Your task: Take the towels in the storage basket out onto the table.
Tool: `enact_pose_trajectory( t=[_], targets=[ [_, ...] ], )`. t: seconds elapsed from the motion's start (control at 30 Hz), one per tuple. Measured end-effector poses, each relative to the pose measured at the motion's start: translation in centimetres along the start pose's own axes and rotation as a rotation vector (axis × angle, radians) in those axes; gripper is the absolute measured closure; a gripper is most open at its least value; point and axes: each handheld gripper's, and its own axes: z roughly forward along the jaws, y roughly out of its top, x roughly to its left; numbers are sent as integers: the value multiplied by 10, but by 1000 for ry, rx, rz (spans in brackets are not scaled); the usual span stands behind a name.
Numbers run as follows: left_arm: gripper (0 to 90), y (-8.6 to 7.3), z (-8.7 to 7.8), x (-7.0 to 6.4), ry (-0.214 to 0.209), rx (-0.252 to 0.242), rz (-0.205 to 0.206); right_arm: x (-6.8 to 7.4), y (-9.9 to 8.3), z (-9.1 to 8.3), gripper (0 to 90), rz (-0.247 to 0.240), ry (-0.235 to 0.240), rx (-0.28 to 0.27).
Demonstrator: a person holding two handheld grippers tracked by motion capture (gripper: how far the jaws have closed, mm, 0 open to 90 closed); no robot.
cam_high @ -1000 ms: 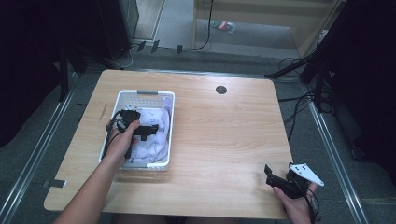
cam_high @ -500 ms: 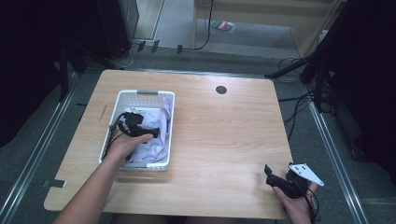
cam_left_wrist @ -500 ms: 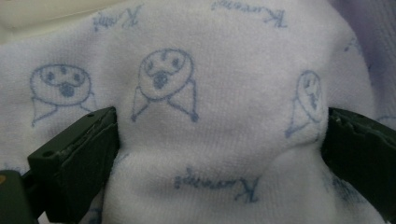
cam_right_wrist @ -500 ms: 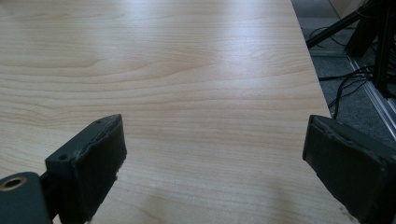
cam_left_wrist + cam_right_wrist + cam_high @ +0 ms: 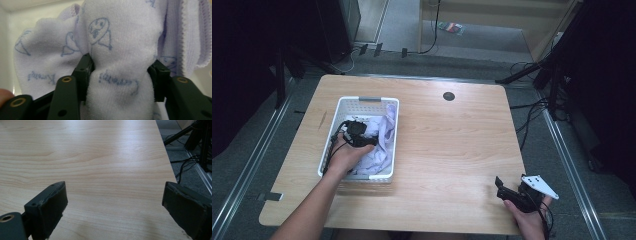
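Already the left gripper [image 5: 361, 140] is down inside the white basket [image 5: 362, 100], which stands on the left half of the bench [image 5: 452, 145], and its jaws are clamped on a fold of the lavender cloth [image 5: 382, 142]. In the left gripper view the cloth [image 5: 117, 75] bulges between the two black jaws, pinched in at both sides, its pale blue doodles and writing plain to read, with the basket's white wall behind it. So the grasp looks made; the cloth is not yet lifted out, since the rest of it lies heaped in the basket and against its right wall. What is left, by my reading, is to raise it clear of the rim and bring it out onto the bench. The right gripper [image 5: 512, 192] rests near the bench's near right corner, well apart from the basket, jaws spread wide over bare wood and grasping nothing.
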Motion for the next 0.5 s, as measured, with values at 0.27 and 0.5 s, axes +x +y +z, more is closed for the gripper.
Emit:
enact_pose_trajectory(
  t=[0.27,0.5],
  targets=[
    [613,5,-7,6,-43,13,-29,-1,0,0,58,3,2,-1],
    [625,8,-19,7,-58,-32,-16,-1,0,0,58,0,5,-4]
  ],
)
